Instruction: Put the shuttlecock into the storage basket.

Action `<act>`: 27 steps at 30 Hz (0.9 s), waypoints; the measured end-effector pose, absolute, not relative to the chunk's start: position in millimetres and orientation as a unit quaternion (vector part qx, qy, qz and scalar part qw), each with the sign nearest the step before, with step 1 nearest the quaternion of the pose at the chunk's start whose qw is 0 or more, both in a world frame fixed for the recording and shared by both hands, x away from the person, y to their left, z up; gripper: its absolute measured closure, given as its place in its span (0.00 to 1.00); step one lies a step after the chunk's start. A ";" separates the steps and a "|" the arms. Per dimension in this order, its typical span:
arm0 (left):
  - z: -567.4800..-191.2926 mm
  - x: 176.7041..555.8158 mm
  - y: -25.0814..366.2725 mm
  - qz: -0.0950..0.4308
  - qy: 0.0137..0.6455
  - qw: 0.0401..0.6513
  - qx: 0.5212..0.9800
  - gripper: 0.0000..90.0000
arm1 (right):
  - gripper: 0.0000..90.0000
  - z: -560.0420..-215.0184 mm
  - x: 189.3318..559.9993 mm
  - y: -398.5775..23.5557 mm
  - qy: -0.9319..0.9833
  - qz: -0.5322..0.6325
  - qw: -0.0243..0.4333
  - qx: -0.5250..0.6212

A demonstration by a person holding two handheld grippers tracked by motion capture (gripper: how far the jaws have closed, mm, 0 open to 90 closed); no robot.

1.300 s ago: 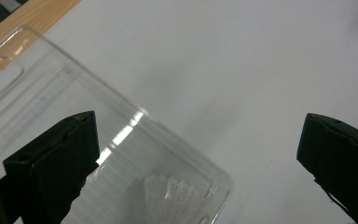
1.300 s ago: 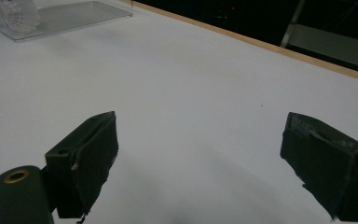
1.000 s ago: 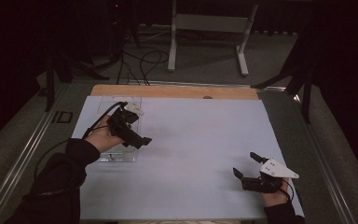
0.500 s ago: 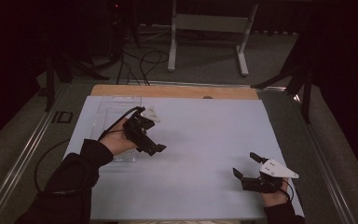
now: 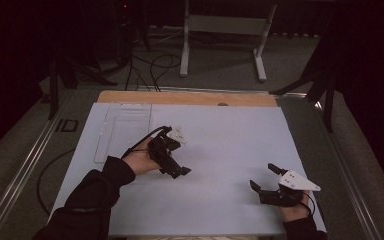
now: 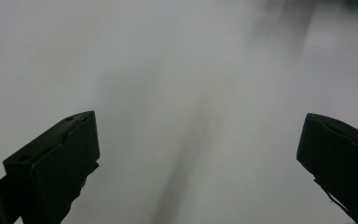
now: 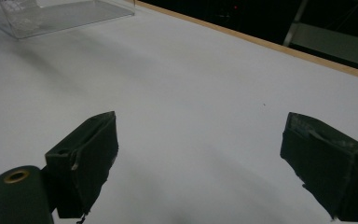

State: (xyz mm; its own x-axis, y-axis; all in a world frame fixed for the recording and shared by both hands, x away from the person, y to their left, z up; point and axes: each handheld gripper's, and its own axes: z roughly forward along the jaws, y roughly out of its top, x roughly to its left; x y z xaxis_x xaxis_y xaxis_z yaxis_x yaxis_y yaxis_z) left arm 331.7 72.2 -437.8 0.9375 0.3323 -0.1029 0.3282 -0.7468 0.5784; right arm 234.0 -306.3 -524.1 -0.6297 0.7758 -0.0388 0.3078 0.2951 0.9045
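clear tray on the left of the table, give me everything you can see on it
The clear tray is a shallow, transparent rectangular piece, plastic by its look, with a low raised rim. It lies flat on the white sheet near the table's far left corner, long side running away from the person. It looks empty. Nothing touches it: the left gripper sits off its right edge. One corner shows in the right gripper view.

No readable text, label, brand, number or sign appears on any surface in these views.
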 end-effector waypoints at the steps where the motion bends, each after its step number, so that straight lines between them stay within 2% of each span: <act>1: -440.3 330.0 70.7 0.003 0.178 0.311 0.934 0.00 | 0.13 -524.2 234.1 -306.1 0.767 0.477 0.245 0.353; 16: -471.2 310.6 66.3 -0.016 0.154 0.304 0.940 0.00 | 0.13 -523.9 233.9 -306.1 0.767 0.478 0.244 0.351; 27: -495.5 290.6 83.3 -0.022 0.159 0.306 0.939 0.00 | 0.13 -523.6 233.7 -305.8 0.769 0.477 0.243 0.349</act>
